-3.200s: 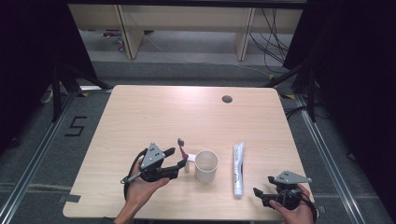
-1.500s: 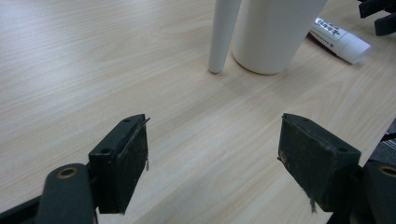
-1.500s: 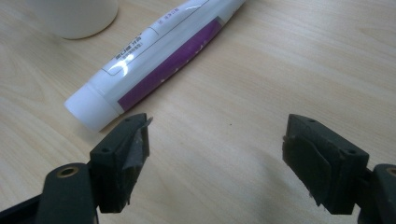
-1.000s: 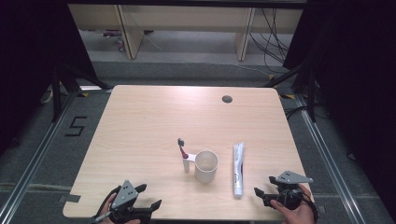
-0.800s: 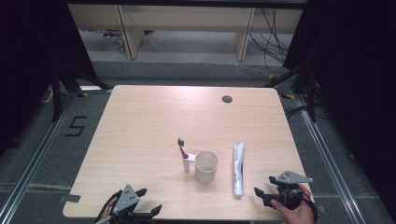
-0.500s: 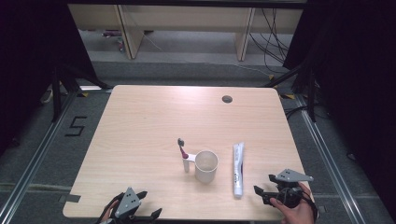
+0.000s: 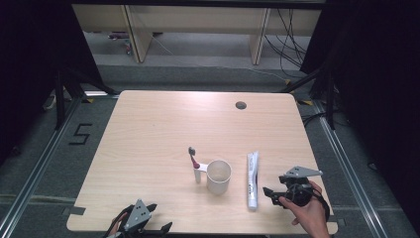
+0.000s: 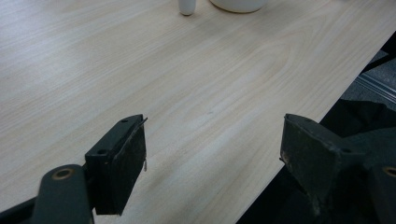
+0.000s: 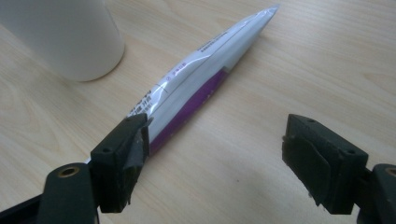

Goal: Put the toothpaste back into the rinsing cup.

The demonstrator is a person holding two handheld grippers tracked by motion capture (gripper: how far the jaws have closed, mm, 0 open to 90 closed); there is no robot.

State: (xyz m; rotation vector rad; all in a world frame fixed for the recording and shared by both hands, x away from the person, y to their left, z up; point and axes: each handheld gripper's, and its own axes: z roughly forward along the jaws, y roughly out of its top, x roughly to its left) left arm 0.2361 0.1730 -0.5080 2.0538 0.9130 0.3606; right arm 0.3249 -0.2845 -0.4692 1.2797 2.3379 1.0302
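Half the toothpaste tube [image 9: 187,88] behind one of the right gripper [image 9: 215,158]'s fingers [image 9: 122,158]

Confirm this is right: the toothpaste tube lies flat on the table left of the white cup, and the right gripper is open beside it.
Not quite: the toothpaste tube lies right of the white cup, as the high view shows. It lies flat on the table, and the right gripper is open beside it.

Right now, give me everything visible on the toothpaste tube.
The toothpaste tube lies flat on the wooden table, just right of the white cup and apart from it. It looks like glossy soft plastic, white with a purple band and small print along one side. Its flat crimped end points to the table's far side. The right gripper hovers beside its near end with open jaws, not holding it.
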